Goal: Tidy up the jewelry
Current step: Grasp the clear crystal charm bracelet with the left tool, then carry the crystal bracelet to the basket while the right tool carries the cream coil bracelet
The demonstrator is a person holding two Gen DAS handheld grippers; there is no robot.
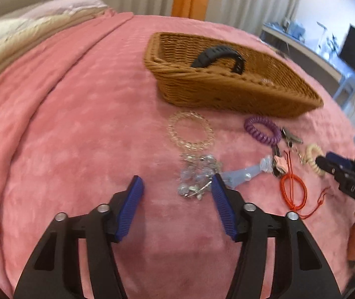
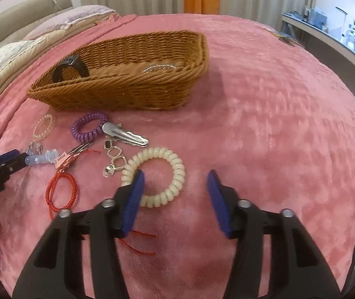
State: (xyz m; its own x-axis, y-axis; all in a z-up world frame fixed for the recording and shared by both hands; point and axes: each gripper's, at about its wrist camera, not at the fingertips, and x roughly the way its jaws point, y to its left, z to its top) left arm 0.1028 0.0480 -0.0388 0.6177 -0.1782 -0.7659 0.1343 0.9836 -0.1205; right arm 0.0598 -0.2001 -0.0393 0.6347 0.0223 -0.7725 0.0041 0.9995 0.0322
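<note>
Across the whole scene: pink plush blanket [image 2: 264, 104], spread over a bed, bearing every item listed.

Wicker basket [image 2: 117, 94]: brown, rectangular, standing on the blanket beyond the loose pieces. Holds a black watch [image 1: 217, 56] propped on its strap against one end, and a clear bangle [image 2: 158, 68] lying at the other end, partly hidden by the rim.

Left gripper [image 1: 176, 186]: blue-padded jaws spread wide, gripping nothing, low over the blanket. Its right pad sits just beside a clear crystal cluster [image 1: 197, 177].

Right gripper [image 2: 175, 180]: jaws likewise wide apart and empty. Its left pad overlaps the near-left rim of the cream coil bracelet [image 2: 175, 174]; whether it touches cannot be told.

Loose pieces on the blanket, in front of the basket:
- Cream coil bracelet, lying flat, nearest the right gripper.
- Clear beaded bracelet [image 1: 191, 130], between the basket and the crystal cluster.
- Purple coil hair tie [image 2: 89, 125], just beside a silver hair clip [image 2: 125, 134].
- Red cord bracelet [image 2: 61, 190], loose ends trailing toward the right gripper.
- Pale blue clip [image 1: 247, 172], between the crystal cluster and the red cord.
- Silver link chain [image 2: 114, 158], touching the cream coil's left rim.
</note>
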